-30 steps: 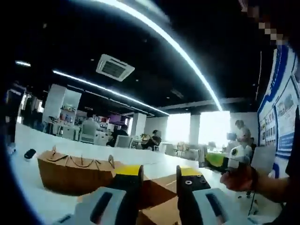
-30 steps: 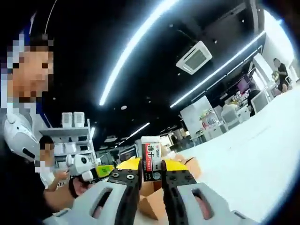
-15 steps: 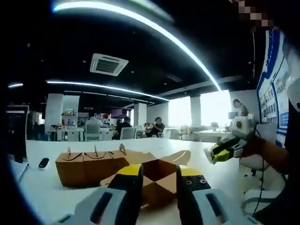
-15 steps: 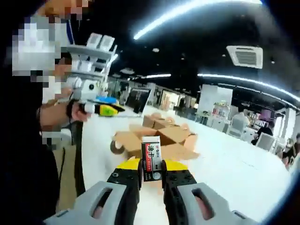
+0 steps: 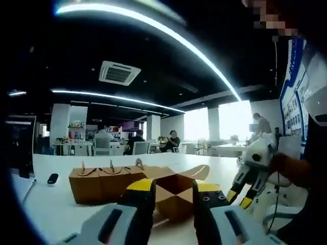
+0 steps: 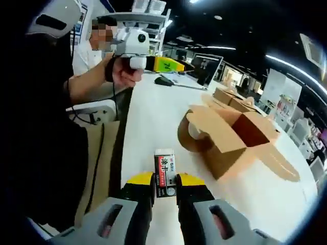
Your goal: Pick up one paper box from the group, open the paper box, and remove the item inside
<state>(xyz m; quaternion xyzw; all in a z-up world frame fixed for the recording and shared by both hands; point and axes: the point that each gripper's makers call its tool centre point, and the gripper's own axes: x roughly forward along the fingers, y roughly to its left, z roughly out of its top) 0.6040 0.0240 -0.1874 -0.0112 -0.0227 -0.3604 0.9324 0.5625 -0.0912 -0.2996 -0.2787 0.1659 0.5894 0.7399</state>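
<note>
Brown cardboard everywhere ahead of the jaws: an opened paper box (image 6: 240, 135) lying on the white table (image 6: 153, 122) beyond and to the right of the right gripper (image 6: 164, 179), flaps splayed wide and the dark-red inside exposed, evidently left that way so the content could come out. Between the yellow-tipped jaws of that gripper, clamped upright on its lower end, a small white-sleeved eraser (image 6: 164, 171) with red and black print, held clear of the box and above bare tabletop near the table's edge. Judging from this, removal done; only setting the item down likely remains, and the bare stretch of table directly under the jaws looks suited to that. In the left gripper view, the same opened box (image 5: 173, 190) just beyond the left gripper (image 5: 173, 186), partly hidden behind its jaw tips, with a row of unopened paper boxes (image 5: 99, 182) touching or nearly touching it to the left, handles standing up. Left jaws parted with nothing visibly between them, contact with the box impossible to confirm, perhaps parked close to steady it. Off to the right in that view, the right gripper (image 5: 239, 196) pointing downward in a hand (image 5: 286, 166). In the right gripper view, the left gripper (image 6: 153, 62) raised far off to the upper left in the person's hand (image 6: 124, 74).
</note>
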